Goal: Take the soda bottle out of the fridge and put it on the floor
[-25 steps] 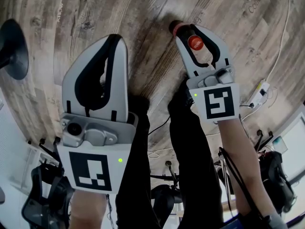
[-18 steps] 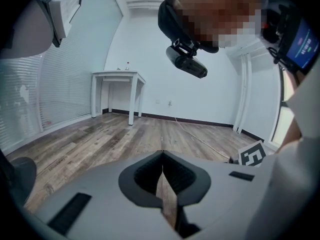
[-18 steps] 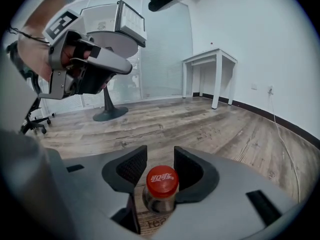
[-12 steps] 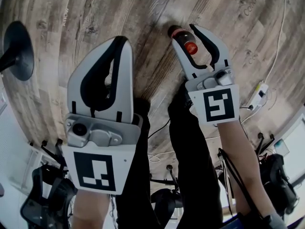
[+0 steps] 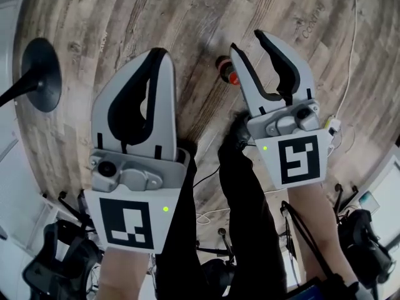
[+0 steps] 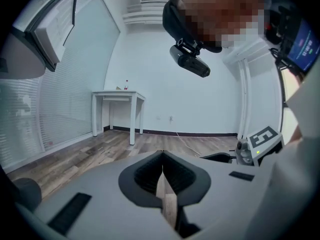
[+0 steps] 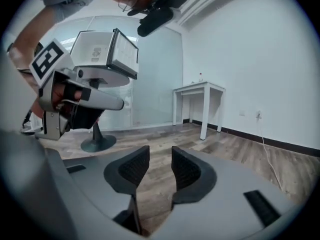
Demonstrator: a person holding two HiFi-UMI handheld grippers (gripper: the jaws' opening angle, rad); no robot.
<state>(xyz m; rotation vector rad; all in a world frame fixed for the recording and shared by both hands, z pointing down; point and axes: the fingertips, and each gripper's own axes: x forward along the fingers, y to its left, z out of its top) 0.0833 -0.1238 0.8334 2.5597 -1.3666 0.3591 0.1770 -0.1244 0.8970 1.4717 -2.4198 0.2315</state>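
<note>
**Right gripper** (image 5: 247,42). Grey moulded shell with black ribbed pads and a marker cube at the rear.
- The jaws are parted and have just been closing a little. Nothing is seen between them in its own view.
- It is held above the soda bottle and clear of it.

**Left gripper** (image 5: 159,52). Same make and finish.
- The jaws are brought together on nothing.
- It is held to the left of the soda bottle, well apart from it.

**Soda bottle** (image 5: 224,66). Round in section, with dark contents and a red cap.
- It is seen from above and partly covered by the right gripper's left jaw.
- It is judged to stand upright on the floor, free of both grippers.

**Floor** (image 5: 156,11). Grey-brown wood-grain planks with a matt finish. It is bare round the soda bottle.

**Pedestal foot** (image 5: 40,74). A black, round, dished foot, far to the left of the soda bottle.
- In the right gripper view it carries a white boxy cabinet (image 7: 105,46), which is taken to be the fridge.
- Whether the cabinet's door is shut cannot be told.

**Cable** (image 5: 356,55). A thin, pale cable laid along the floor, well to the right of the soda bottle.

**Task status.** Removal and set-down are judged complete, since the bottle is on the floor and released. Only drawing the grippers away is judged to remain.
</note>
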